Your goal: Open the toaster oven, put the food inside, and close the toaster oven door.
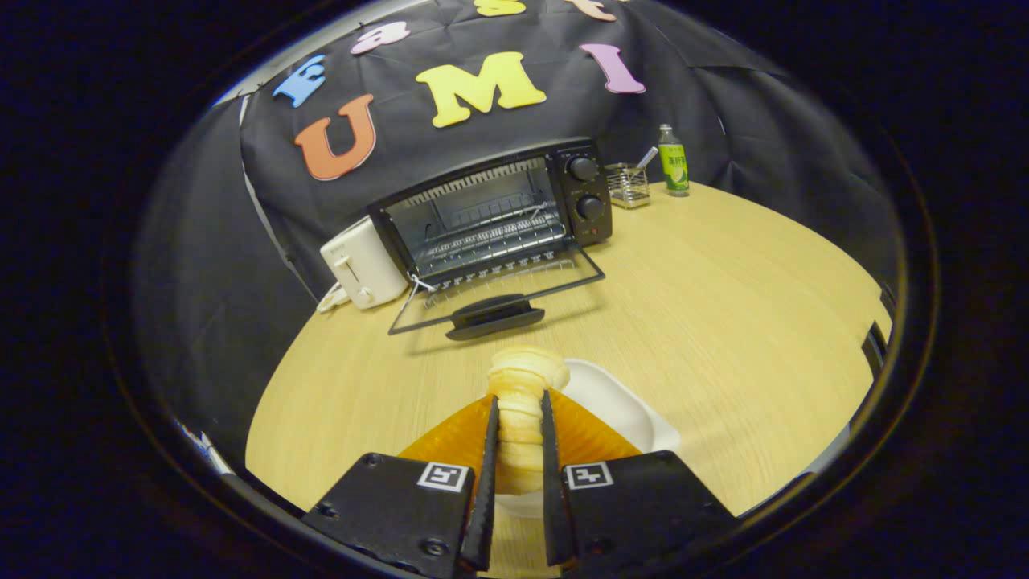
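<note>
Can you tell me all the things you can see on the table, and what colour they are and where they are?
Black toaster oven: one, black with a metal rack inside, at the far side of the table, its glass door folded down open.
White pop-up toaster: one, white, right beside the oven on the side away from its knobs.
Wire mesh basket: one, silver, beside the oven's knob side.
Green drink bottle: one, green, just past the basket.
Pale ridged bread roll: one, cream-yellow, between the fingers.
White tray: one, white, just under and behind the roll.
Orange mat: one, orange, under the tray.
Light wooden table: one, tan, under everything.
Gripper: one, black, both fingers pressing the roll.
</note>
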### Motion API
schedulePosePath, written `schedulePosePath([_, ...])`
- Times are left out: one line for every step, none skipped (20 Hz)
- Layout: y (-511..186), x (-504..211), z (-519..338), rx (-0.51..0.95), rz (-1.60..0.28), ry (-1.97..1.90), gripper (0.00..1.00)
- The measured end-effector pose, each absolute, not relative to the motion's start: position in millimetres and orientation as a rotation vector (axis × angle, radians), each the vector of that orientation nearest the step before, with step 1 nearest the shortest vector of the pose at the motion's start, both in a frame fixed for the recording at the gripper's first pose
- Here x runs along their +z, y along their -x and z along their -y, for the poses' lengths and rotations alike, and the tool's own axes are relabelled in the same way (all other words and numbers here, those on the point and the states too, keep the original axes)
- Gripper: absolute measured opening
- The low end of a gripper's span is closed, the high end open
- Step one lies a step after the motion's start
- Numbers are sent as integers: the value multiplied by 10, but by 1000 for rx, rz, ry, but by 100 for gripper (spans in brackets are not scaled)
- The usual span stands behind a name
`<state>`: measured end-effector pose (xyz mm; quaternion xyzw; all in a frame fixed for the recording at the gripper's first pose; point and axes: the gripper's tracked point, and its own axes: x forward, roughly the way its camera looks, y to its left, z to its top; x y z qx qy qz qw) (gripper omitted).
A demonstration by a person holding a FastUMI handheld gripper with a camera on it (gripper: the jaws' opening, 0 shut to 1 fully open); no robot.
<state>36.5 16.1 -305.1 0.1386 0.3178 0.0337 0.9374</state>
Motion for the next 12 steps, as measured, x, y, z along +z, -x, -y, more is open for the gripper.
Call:
schedulePosePath([-460,-2954,-175,76,-639,-307,31])
schedulePosePath([-582,-2859,-204,84,-627,-335,31])
schedulePosePath([-726,-2769,-216,87,-613,-356,31])
schedulePosePath([-871,-2727,-232,93,-603,-371,31])
schedulePosePath([-1019,-2689,-243,91,-600,-394,31])
schedulePosePath([-1174,-2645,-270,90,-594,-416,31])
schedulePosePath([-1330,-2612,-295,91,-593,-435,31])
schedulePosePath([-1489,-2579,-326,89,-592,-461,31])
schedulePosePath([-1663,-2542,-366,89,-590,-489,31])
schedulePosePath([-1837,-2520,-406,89,-588,-500,30])
schedulePosePath([-2032,-2504,-425,86,-575,-486,30])
schedulePosePath([-2215,-2513,-419,72,-564,-466,31])
